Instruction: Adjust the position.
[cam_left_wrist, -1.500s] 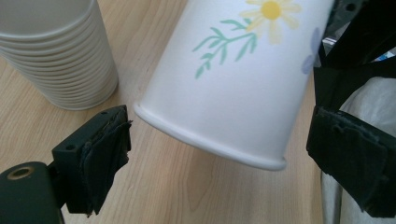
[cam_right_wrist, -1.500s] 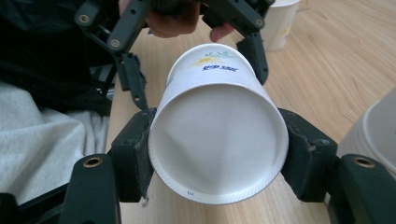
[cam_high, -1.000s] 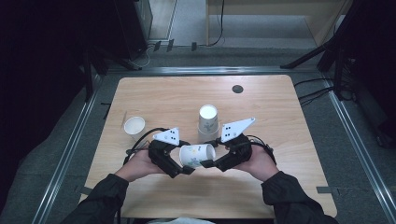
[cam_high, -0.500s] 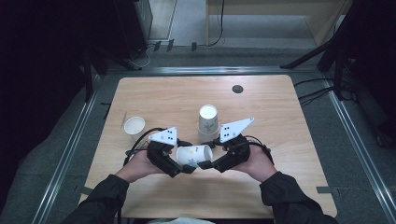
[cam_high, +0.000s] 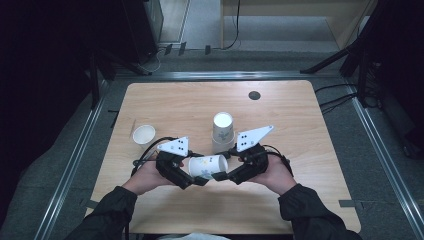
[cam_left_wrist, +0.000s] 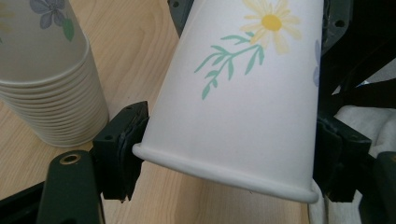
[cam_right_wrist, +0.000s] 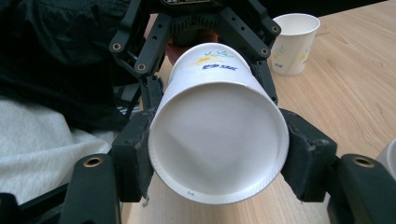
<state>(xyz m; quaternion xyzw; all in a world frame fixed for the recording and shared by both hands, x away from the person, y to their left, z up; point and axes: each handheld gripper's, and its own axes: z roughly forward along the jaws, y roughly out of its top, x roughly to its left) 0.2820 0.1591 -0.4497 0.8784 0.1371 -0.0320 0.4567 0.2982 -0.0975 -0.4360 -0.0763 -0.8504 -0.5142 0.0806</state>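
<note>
The thin, light paper cup (cam_high: 208, 166) lies sideways above the near middle of the counter (cam_high: 300, 200), pinched by the right claw (cam_high: 225, 176) at its base while the left claw (cam_high: 196, 179) has just been closing onto its stiffer rim (crushable walls), the stack of cups (cam_high: 222, 132) just behind.

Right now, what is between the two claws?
A paper cup with flowers, lying sideways, in the high view. The left claw has just been closing around its rim end; the right claw grips the other end.
</note>
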